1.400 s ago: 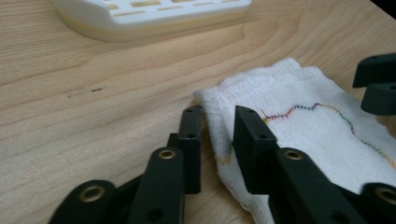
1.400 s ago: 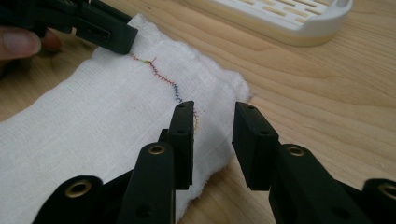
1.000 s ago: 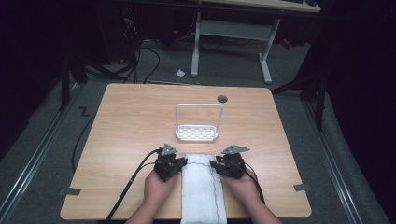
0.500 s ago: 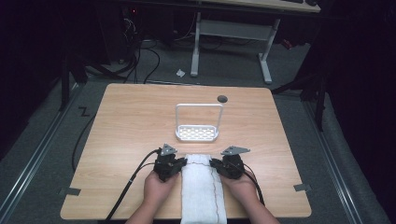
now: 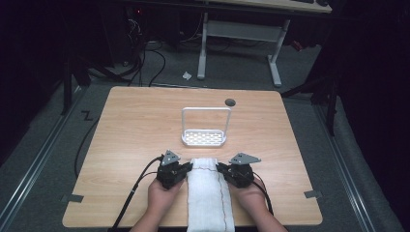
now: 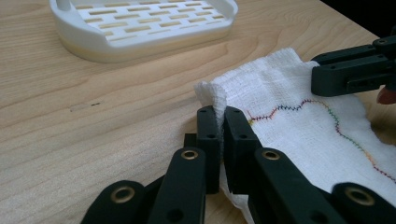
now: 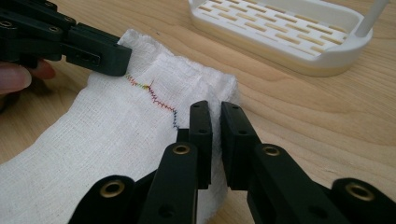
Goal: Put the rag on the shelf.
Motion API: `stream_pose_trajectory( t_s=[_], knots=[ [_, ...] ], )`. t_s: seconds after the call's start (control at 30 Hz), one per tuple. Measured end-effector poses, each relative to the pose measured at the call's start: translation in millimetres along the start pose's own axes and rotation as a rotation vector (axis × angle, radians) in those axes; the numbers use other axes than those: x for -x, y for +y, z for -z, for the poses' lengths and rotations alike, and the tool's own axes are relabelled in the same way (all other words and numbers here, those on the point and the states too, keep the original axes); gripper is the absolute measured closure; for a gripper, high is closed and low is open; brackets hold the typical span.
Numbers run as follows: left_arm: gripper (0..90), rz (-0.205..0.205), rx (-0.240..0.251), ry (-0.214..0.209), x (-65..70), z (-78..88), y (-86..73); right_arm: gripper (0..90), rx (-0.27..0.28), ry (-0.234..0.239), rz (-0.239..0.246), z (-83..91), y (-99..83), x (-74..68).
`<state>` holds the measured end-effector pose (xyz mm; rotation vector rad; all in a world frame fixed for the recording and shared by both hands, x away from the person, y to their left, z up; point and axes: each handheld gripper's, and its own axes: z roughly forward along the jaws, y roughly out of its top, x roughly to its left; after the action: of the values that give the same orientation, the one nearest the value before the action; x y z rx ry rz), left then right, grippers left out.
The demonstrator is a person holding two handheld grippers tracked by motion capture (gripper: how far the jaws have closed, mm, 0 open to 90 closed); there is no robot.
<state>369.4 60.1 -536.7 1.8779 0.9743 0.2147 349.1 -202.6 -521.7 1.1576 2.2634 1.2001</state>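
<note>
A white folded cloth (image 5: 209, 193) with a coloured zigzag stitch lies at the table's front centre, its near end reaching the front edge. My left gripper (image 5: 189, 167) is shut on the cloth's far left corner (image 6: 212, 93), and its jaws have just been closing with the fabric between them. My right gripper (image 5: 220, 168) is shut on the far right corner (image 7: 219, 88), and its jaws have also just been closing on the cloth. The left gripper view shows the right gripper (image 6: 320, 74) across the cloth (image 6: 289, 107). The right gripper view shows the left gripper (image 7: 119, 58) likewise.
A white slotted tray (image 5: 186, 140) with an upright loop handle (image 5: 205, 109) stands just beyond the cloth, mid-table. A dark round hole (image 5: 230, 102) sits near the far edge. Cables trail from both grippers toward the front. Desk legs stand on the floor behind.
</note>
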Motion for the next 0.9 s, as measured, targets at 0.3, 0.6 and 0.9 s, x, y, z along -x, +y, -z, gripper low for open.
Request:
stream_pose_trajectory(
  t_s=[0.3,0.6,0.9],
  knots=[
    [86.2,0.025,0.068,-0.016,0.4,12.0,3.1,83.9,0.062,-0.015,0.033,8.4,6.1,-7.6],
    [86.3,0.001,0.153,-0.008,11.3,33.7,19.9,83.9,0.143,-0.031,0.075,26.2,20.3,-16.2],
    [86.3,-0.052,0.230,0.013,23.0,56.1,42.7,83.9,0.219,-0.051,0.124,43.1,41.2,-22.0]
  ],
)
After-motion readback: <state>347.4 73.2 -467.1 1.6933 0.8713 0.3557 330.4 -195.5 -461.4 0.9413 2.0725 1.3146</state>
